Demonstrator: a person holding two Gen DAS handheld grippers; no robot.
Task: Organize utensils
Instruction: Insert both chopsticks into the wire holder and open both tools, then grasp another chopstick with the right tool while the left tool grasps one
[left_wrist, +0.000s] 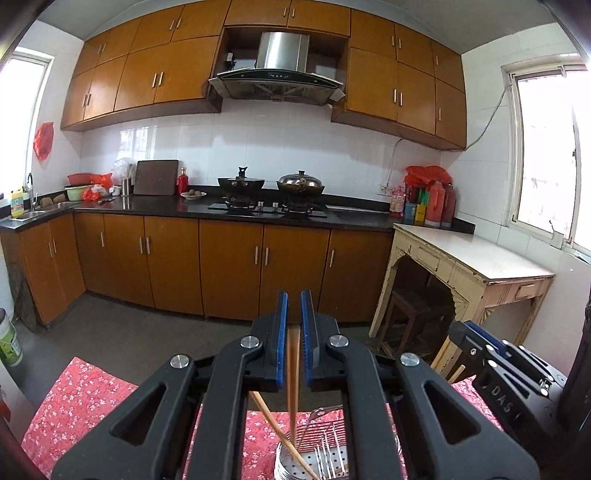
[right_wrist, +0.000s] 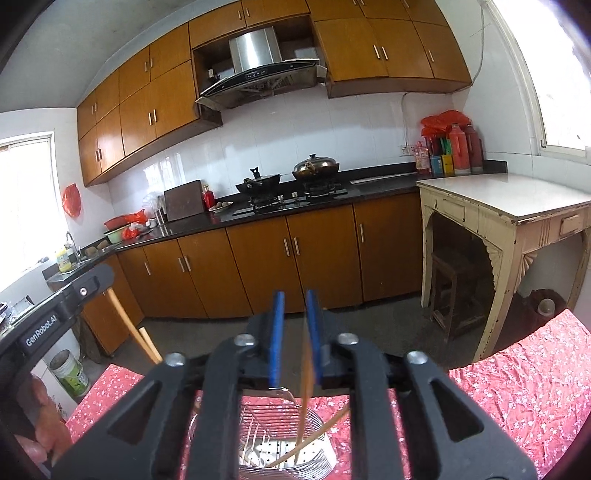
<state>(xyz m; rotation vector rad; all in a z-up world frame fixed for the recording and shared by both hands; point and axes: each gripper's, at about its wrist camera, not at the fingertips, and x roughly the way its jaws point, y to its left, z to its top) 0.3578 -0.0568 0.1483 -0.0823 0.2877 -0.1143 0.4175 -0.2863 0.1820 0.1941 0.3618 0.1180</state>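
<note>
I am looking across a kitchen with orange-brown cabinets (left_wrist: 229, 258), a black counter carrying a gas stove with two pots, and a steel range hood (left_wrist: 277, 70) above; a cream side table (left_wrist: 476, 258) stands at the right wall. Below me, the desk is covered by a red floral cloth (left_wrist: 81, 398), and on it sits a perforated metal utensil holder (right_wrist: 280, 454) with wire racking. My left gripper (left_wrist: 294, 325) has its blue-padded fingers (left_wrist: 282, 332) drawn narrow around one wooden chopstick (left_wrist: 293, 384), which runs upright between the pads and hangs down so its lower end reaches into the holder. A second chopstick (left_wrist: 280, 435) leans diagonally inside the same holder, crossing just beside the held one. My right gripper (right_wrist: 295, 332) has its fingers (right_wrist: 276, 339) set a little wider; another chopstick (right_wrist: 306, 384) lies against the right-hand pad, nearly upright, its tip down in the holder, but I cannot tell whether both pads press it. In the right wrist view the left gripper's body appears at the left edge with two chopstick ends jutting from beneath it.
</note>
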